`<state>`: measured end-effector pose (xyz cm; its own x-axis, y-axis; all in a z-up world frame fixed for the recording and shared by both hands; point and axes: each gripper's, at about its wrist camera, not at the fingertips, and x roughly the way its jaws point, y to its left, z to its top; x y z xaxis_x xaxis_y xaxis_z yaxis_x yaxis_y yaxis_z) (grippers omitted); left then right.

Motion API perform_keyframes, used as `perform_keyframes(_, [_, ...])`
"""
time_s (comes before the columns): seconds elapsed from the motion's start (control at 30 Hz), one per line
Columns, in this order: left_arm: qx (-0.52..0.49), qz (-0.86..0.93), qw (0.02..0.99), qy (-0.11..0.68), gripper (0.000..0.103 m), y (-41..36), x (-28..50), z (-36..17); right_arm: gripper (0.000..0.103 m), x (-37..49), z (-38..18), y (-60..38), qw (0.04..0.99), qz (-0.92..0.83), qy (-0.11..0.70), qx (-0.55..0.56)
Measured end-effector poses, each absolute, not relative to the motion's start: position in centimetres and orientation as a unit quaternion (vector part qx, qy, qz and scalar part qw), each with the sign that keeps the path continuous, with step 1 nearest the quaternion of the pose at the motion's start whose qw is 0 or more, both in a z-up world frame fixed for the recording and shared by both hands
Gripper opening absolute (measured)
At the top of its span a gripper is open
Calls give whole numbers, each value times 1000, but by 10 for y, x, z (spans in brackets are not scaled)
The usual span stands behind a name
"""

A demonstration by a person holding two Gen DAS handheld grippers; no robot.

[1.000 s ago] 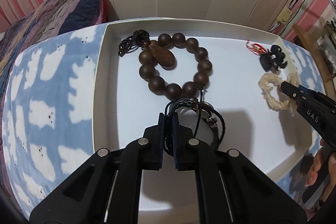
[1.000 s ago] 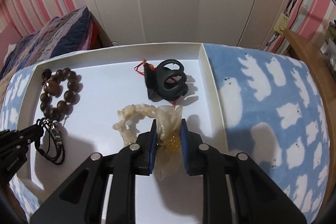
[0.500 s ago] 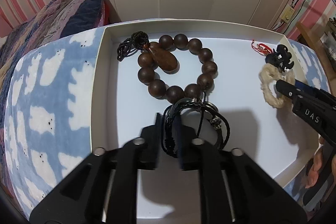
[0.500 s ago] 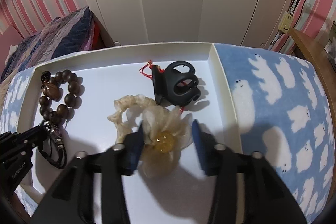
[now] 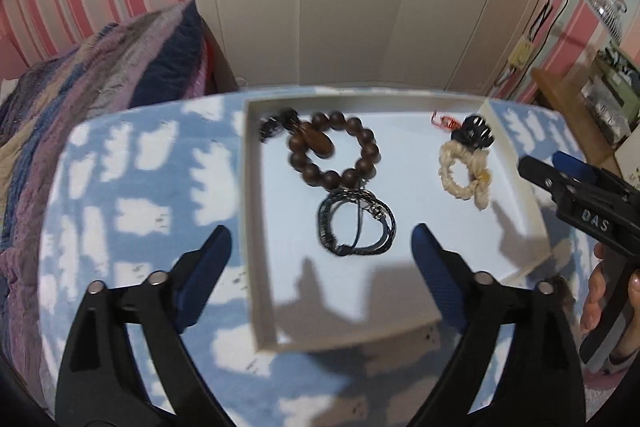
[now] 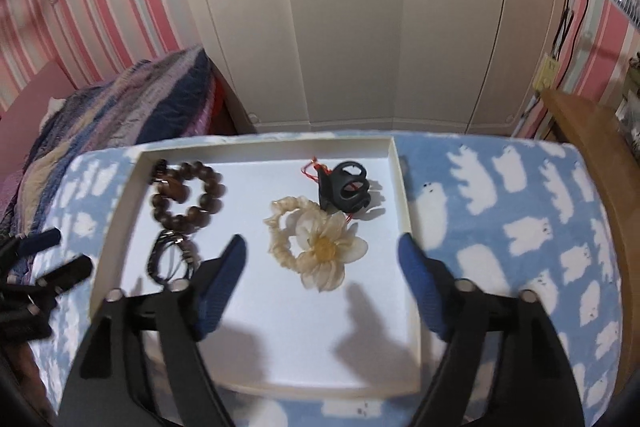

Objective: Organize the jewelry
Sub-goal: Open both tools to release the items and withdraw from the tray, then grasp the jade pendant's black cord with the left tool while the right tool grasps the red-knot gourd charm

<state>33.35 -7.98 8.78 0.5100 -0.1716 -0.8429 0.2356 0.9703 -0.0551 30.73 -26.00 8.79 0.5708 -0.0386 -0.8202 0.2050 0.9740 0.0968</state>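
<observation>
A shallow white tray (image 5: 253,211) (image 6: 404,195) lies on a blue blanket with white clouds. Inside it a black cord bracelet (image 5: 356,223) (image 6: 172,257) rests below a brown bead bracelet (image 5: 334,155) (image 6: 188,195). A cream scrunchie with a flower (image 6: 316,243) (image 5: 464,175) lies to the right, beside a black hair claw (image 6: 346,187) (image 5: 474,135). My left gripper (image 5: 320,247) hangs above the cord bracelet, jaws opening wide, nothing pressed between them. Over the flower scrunchie my right gripper (image 6: 320,255) is likewise opening and holds nothing.
A striped quilt (image 5: 100,75) is piled at the left. White wardrobe doors (image 6: 360,27) stand behind the bed. A wooden desk (image 6: 592,155) lies at the right edge. A person's hand (image 5: 608,291) holds the right gripper's handle.
Both grippers let go: the left released the black cord bracelet, the right the flower scrunchie. Both opened wide and rose away from the tray, leaving the pieces lying inside.
</observation>
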Motion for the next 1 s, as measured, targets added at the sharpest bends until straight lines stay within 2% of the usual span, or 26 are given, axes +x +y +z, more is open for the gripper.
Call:
perform_keyframes(0.07, [31,-109,877,467,96,-65,315,104,88,290,102,-259,889,-67,446,80])
perform_keyframes(0.27, [38,-85,898,430,100,-25,264,141,88,239,133,-268,898,-70,430,67])
perform_keyframes(0.5, [56,-86,896,432,100,-14,214,142,89,191,153,-258,899,-73,429,46])
perform_keyframes(0.67, [54,-80,897,432,100,-5,181,125,89,161,143,-244,898,-78,432,28])
perform_keyframes(1.0, [42,-52,891,448,100,21,139,81,89,115,89,-240,888,-90,446,73])
